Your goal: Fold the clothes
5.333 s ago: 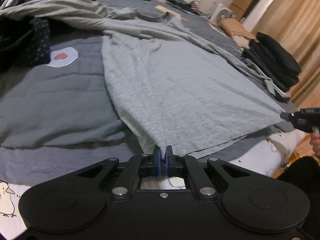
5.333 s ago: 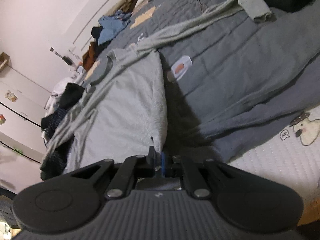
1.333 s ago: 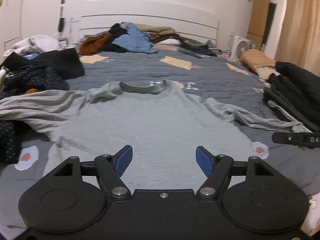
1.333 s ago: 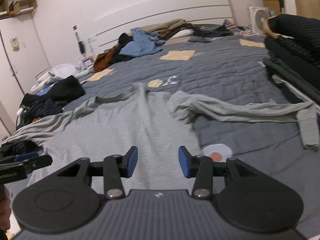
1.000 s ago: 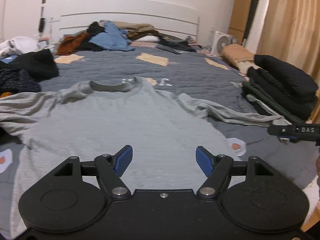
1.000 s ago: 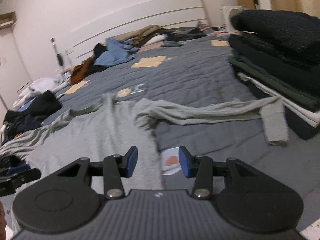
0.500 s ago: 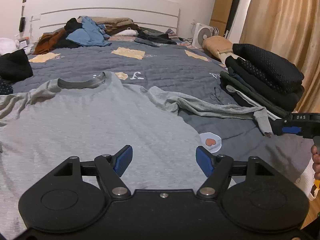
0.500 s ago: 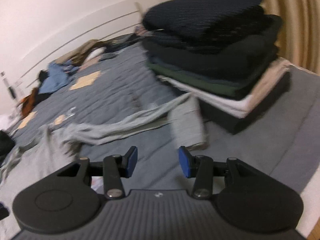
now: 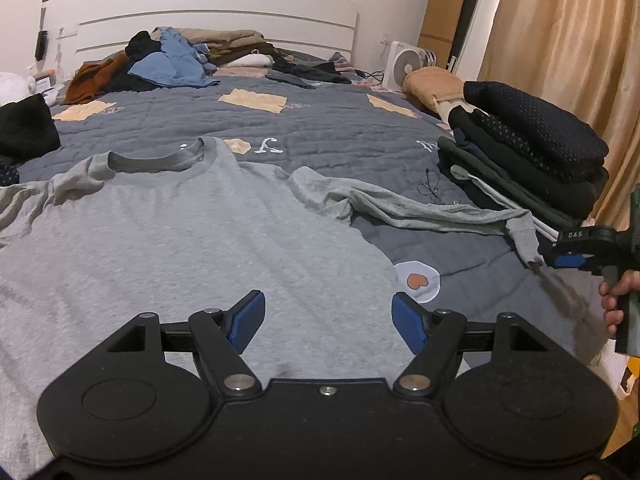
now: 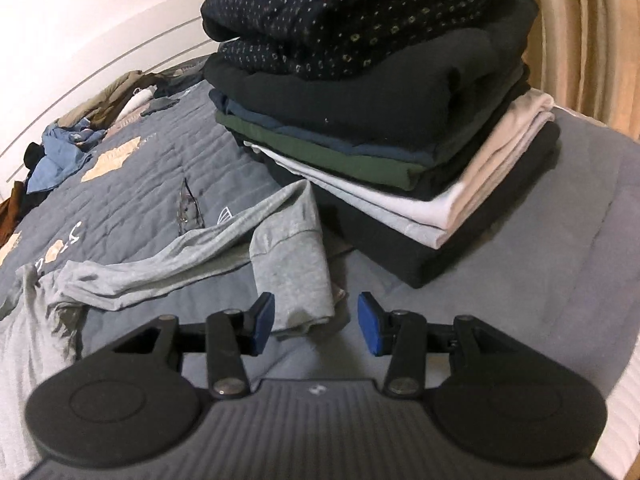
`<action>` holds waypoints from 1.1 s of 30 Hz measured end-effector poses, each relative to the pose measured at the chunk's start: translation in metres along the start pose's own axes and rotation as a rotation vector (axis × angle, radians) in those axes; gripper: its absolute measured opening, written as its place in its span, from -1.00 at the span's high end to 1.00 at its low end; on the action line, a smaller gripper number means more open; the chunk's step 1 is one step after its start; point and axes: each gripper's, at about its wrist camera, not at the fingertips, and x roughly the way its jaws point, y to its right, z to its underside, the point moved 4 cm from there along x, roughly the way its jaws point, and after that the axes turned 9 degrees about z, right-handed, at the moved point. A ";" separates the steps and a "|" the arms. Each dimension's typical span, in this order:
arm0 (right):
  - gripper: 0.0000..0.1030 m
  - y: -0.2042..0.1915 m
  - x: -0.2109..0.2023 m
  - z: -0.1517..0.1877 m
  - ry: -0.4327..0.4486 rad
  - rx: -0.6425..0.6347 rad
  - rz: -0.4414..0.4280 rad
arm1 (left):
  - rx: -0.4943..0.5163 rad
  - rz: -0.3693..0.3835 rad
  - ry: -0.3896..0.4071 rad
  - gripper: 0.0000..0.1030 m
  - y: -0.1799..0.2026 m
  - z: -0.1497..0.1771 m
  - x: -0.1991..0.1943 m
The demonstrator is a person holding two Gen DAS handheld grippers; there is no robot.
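Lying flat across the lower left and centre of the left wrist view: grey long-sleeved shirt [image 9: 180, 240], spread on the quilted grey bedspread [image 9: 340, 136], collar toward the top. Hovering over its body at bottom centre, released and grasping nothing: left gripper [image 9: 324, 318]. Trailing toward the right edge: one sleeve [image 9: 420, 208], its cuff [image 10: 292, 280] sitting at the centre of the right wrist view. Straddling that cuff without pressing it, jaws apart: right gripper [image 10: 316, 322]. Rising at upper right: stack of folded clothes [image 10: 380, 100].
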 end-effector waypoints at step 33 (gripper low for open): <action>0.13 -0.053 -0.152 0.173 -0.291 -0.312 -0.285 | 0.006 -0.107 0.008 -0.35 -0.064 0.042 -0.099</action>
